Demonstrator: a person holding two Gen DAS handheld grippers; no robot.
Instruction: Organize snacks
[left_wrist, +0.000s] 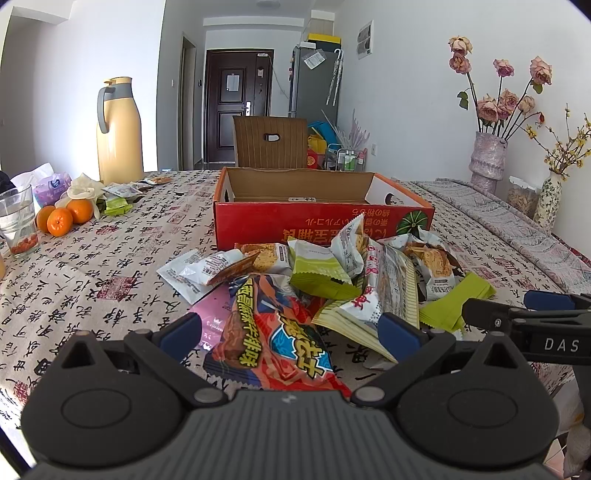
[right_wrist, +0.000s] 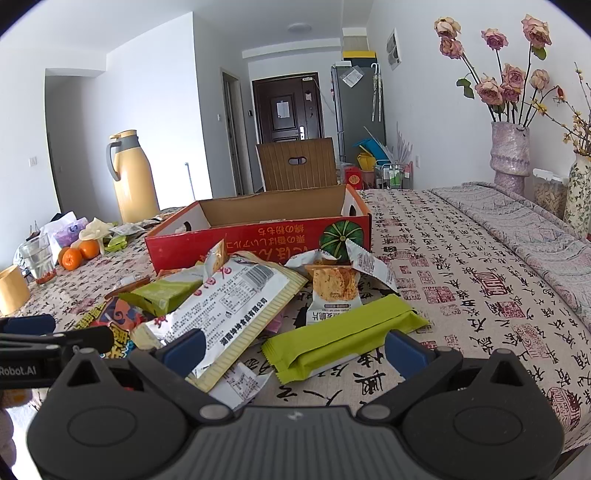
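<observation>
The left hand-held gripper (left_wrist: 291, 328) stood wide apart, empty, over a red snack packet (left_wrist: 280, 339) on the worktop (left_wrist: 110, 266). The right hand-held gripper (right_wrist: 295, 349) gaped likewise, holding nothing, around a green wrapper (right_wrist: 343, 338). The snack pile lay just before the open red carton (left_wrist: 321, 218).

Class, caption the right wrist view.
Open right gripper over a long green foil snack packet, before the red cardboard box.

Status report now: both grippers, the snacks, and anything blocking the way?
Left gripper open over red snack bag. Right gripper open over green packet. Red box open behind pile, path unblocked.
</observation>
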